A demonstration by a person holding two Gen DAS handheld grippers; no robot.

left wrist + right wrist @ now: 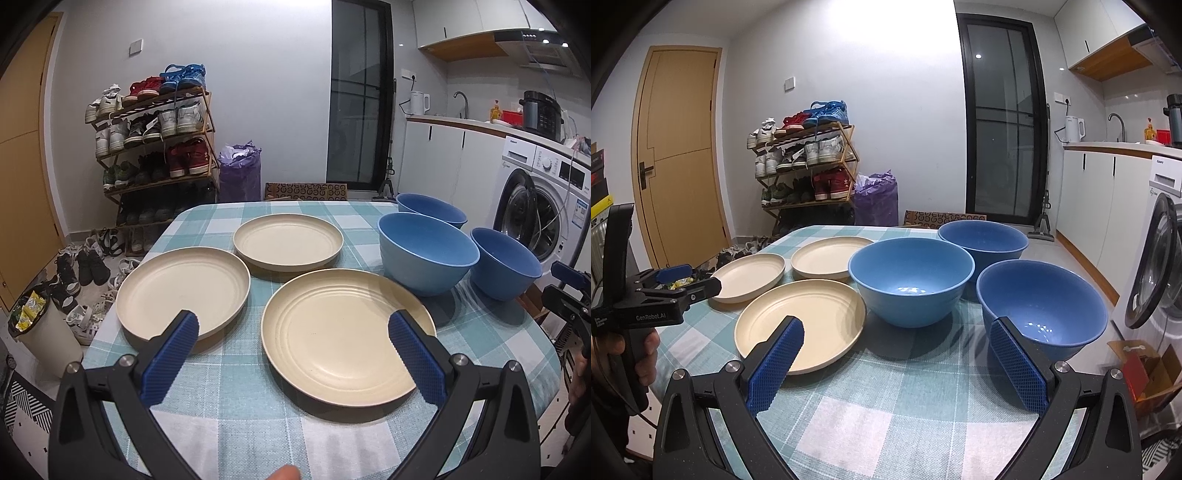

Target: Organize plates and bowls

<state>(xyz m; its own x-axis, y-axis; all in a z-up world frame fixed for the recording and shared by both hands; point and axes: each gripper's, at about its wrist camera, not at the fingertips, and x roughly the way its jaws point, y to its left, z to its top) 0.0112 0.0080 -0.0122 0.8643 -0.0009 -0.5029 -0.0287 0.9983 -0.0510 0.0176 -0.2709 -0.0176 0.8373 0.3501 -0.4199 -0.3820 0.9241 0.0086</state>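
Three cream plates lie apart on the checked tablecloth: a near one [343, 332] [809, 325], a left one [184, 288] [750, 277] and a far one [288, 243] [827, 260]. Three blue bowls stand upright to their right: a middle one [424, 251] [910, 277], a far one [430, 210] [982, 240] and a right one [506, 262] [1041, 302]. My left gripper [293, 334] is open and empty, hovering over the near and left plates; it also shows in the right wrist view [690, 282]. My right gripper [897, 339] is open and empty, between the near plate and the right bowl.
The table [258, 413] has rounded edges. A shoe rack [155, 144] and loose shoes stand beyond its left side, with a bin [40, 332] by the near left. A washing machine [543, 206] and counter stand to the right. A cardboard box [1145, 369] lies on the floor.
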